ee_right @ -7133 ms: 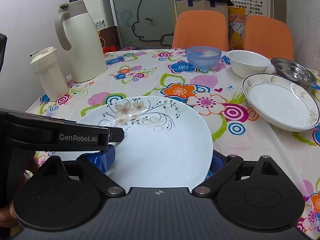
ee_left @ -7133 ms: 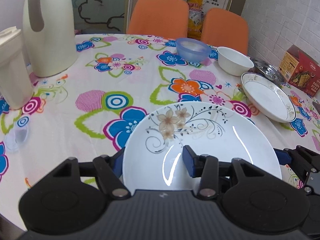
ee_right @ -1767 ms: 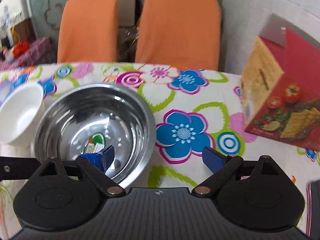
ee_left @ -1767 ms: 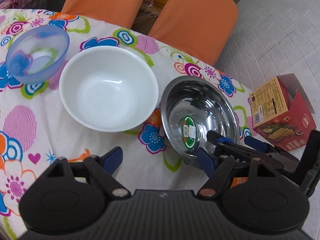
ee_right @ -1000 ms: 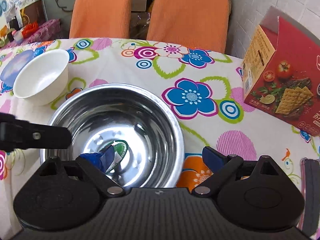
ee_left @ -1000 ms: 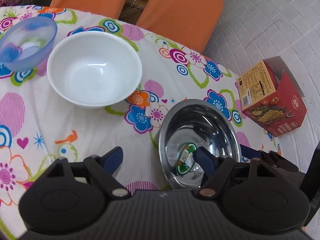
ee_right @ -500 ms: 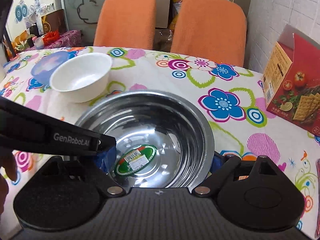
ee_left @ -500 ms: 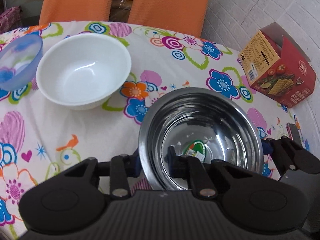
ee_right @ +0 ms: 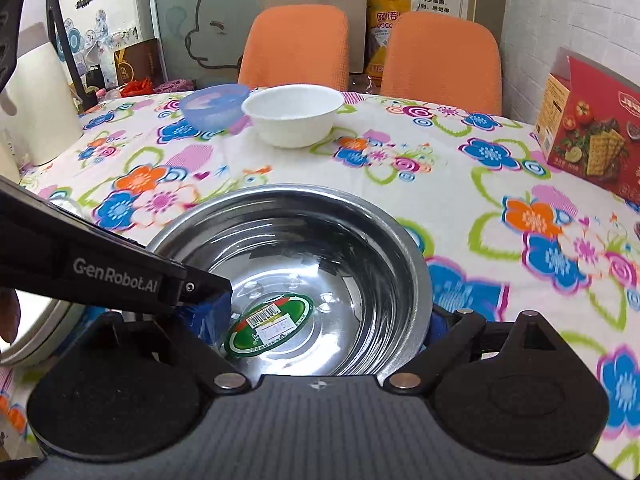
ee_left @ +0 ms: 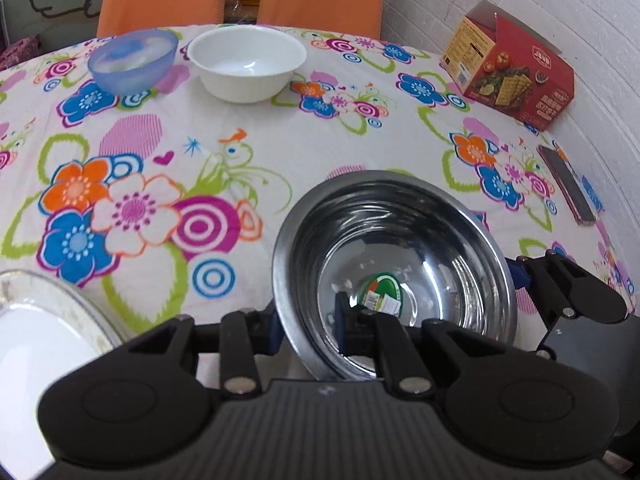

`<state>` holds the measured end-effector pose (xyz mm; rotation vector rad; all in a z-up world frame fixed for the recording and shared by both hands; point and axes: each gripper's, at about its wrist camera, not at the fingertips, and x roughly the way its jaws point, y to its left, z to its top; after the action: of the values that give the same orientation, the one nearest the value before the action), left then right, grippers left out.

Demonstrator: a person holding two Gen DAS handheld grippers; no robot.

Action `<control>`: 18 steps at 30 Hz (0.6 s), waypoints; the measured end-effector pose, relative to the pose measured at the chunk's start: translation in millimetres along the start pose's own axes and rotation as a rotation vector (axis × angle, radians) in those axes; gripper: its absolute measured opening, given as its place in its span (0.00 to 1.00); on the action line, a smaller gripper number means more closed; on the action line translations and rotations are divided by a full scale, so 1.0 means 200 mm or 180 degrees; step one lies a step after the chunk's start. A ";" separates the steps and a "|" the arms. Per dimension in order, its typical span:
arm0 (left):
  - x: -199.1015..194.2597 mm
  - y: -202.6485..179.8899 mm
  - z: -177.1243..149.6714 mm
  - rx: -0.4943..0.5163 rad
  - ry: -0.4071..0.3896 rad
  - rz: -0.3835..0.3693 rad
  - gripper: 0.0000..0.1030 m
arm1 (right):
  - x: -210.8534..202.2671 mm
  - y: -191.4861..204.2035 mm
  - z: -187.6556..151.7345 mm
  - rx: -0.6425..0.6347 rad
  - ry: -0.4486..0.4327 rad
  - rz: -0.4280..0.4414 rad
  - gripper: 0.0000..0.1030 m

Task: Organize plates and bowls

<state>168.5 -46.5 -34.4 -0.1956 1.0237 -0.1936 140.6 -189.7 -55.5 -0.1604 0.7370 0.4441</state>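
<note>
The left gripper (ee_left: 306, 322) pinches the near rim of the steel bowl (ee_left: 400, 248), while the right gripper (ee_right: 320, 320) straddles it wide (its jaws spread), probably for carrying to the rimmed plate (ee_left: 44, 320).

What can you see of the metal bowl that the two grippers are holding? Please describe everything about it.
The metal bowl looks like shiny stainless steel, round and fairly deep, with a thin rolled rim. It is empty; a green oval sticker with a barcode sits on its inner bottom. It is upright, slightly tilted, above the flowered tablecloth. The left gripper pinches its near-left wall, one finger inside, one outside. The right gripper spans it, one finger inside and one outside the right rim.
</note>
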 end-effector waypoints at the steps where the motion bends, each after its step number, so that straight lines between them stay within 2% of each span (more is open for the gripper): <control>1: -0.01 0.01 -0.04 0.0020 -0.0002 0.0012 0.09 | -0.02 0.03 -0.03 0.0005 -0.0027 -0.0006 0.79; 7: -0.03 0.04 -0.13 0.0074 -0.0039 0.0094 0.09 | -0.03 0.12 -0.11 0.0050 0.0009 -0.0040 0.80; 15: -0.07 0.06 -0.18 0.0097 -0.0058 -0.0060 0.11 | -0.08 0.15 -0.15 0.0167 0.0121 0.0030 0.80; 16: -0.08 0.06 -0.18 0.0087 -0.0059 -0.0090 0.21 | -0.09 0.14 -0.16 0.0181 0.0132 0.0053 0.79; 17: -0.09 0.06 -0.17 0.0075 -0.0076 -0.0117 0.48 | -0.10 0.14 -0.16 0.0201 0.0138 0.0078 0.78; 18: -0.11 0.06 -0.17 0.0047 -0.0129 -0.0136 0.53 | -0.11 0.12 -0.16 0.0245 0.0130 0.0074 0.78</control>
<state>129.3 -32.0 -37.3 -0.2073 0.9782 -0.2352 95.9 -184.8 -63.5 -0.0891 0.7955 0.4351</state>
